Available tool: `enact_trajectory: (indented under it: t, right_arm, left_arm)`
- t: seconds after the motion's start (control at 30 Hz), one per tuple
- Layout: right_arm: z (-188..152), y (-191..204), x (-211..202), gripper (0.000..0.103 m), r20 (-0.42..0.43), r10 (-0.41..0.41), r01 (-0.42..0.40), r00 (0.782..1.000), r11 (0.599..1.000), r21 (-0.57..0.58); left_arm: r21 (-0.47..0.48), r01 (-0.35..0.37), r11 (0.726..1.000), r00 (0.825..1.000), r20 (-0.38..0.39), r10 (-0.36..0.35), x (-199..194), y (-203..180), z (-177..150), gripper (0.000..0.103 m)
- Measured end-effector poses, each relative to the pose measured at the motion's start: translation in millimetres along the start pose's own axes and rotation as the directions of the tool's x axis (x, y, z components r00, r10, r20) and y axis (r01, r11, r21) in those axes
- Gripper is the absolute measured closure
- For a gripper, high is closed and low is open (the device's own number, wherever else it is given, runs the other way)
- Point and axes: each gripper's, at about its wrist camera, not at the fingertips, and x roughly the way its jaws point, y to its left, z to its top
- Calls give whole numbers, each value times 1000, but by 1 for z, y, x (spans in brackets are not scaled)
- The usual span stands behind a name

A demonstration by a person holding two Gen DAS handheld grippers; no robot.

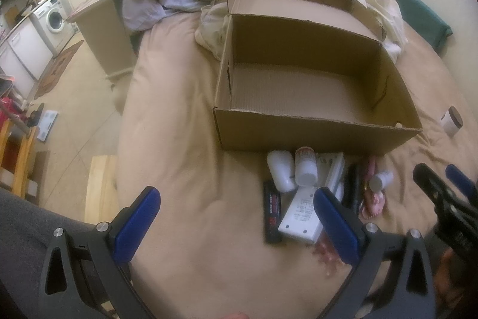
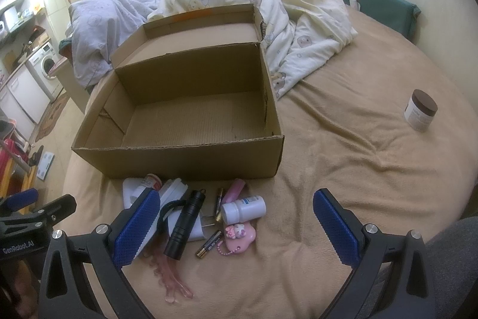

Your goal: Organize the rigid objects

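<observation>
— Both tools sit nearest the lens: the left gripper [image 1: 237,224] and the right gripper [image 2: 234,229], each with its blue fingers spread wide and nothing between them.

— And the biggest thing ahead?

— Bed [image 2: 343,169] first, then the open cardboard box [image 2: 179,162] standing on it, nothing visible inside. Its near wall faces the grippers, and the clutter lies just in front of that wall.

— Which item is best placed?

— I'd say the black flashlight [image 2: 186,221]. It lies just inside the right gripper's left finger, its long axis running away from the camera toward the box, tilted slightly right. The right gripper looks the nearer one; closing across the barrel would suit that axis.

— Anything crowding it?

— Yes. A white charger [image 2: 198,230] lies under it, a white pill bottle [image 2: 243,210] lies on its side just to the right, and loose batteries [image 2: 208,243] and a pink keychain [image 2: 240,236] sit near. To the right the blanket is bare, apart from a brown-lidded jar [image 2: 420,111] well away, so there is room to lift that way and clear the box's near edge.
</observation>
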Motion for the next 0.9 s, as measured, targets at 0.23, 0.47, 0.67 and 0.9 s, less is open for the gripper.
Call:
enact_trajectory:
  t: [0.23, 0.47, 0.67, 0.9]
  right_arm:
    - [0, 0, 0, 0, -2, 2, -2, 1000, 1000, 0]
    - [0, 1, 0, 0, -2, 1, -1, 1000, 1000, 1]
    - [0, 0, 1, 0, -2, 1, -1, 1000, 1000, 0]
    - [0, 0, 1, 0, -2, 1, -1, 1000, 1000, -1]
  left_arm:
    - [1, -1, 1000, 1000, -1, 1, 0, -1, 1, 1]
    - [2, -1, 1000, 1000, -2, 1, 0, -1, 0, 1]
    - [0, 1, 1000, 1000, -6, -1, 1, -1, 0, 1]
    - [2, 1, 1000, 1000, -9, -1, 0, -2, -1, 1]
